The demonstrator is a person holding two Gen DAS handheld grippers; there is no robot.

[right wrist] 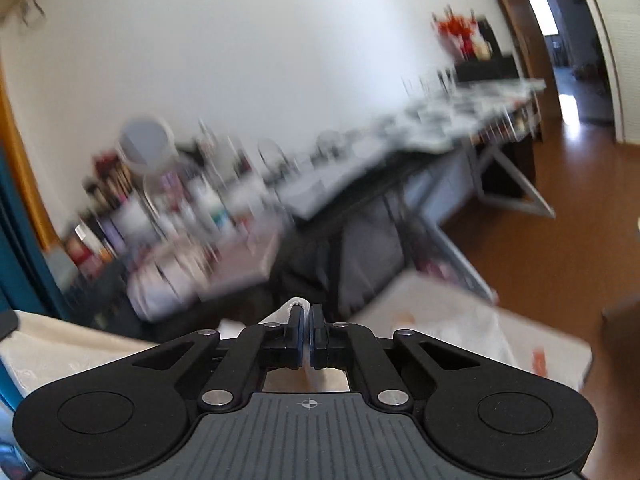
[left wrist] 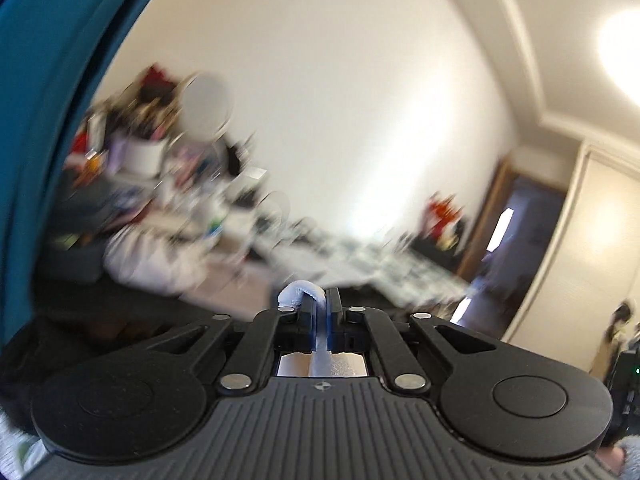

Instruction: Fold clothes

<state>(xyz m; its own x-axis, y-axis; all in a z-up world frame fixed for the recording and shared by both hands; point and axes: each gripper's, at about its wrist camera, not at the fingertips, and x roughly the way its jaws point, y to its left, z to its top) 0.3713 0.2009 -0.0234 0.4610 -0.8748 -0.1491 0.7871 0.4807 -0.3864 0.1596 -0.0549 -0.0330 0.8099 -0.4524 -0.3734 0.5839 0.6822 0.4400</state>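
Pinching a fold of pale fabric (left wrist: 298, 294), the left gripper (left wrist: 319, 306) has its fingers closed on the cloth, which loops over one fingertip. The right gripper (right wrist: 306, 314) likewise clamps a pale cloth edge (right wrist: 294, 305). Most of the garment is hidden below both grippers. A cluttered table (right wrist: 360, 168) is blurred, its contents unreadable.

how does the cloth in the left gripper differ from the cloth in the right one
The fabric in the left gripper looks pale bluish-white and bulges thickly over one fingertip. The fabric in the right gripper looks cream-white, showing only a small peak. Both grippers are shut on a thin pinched fold.
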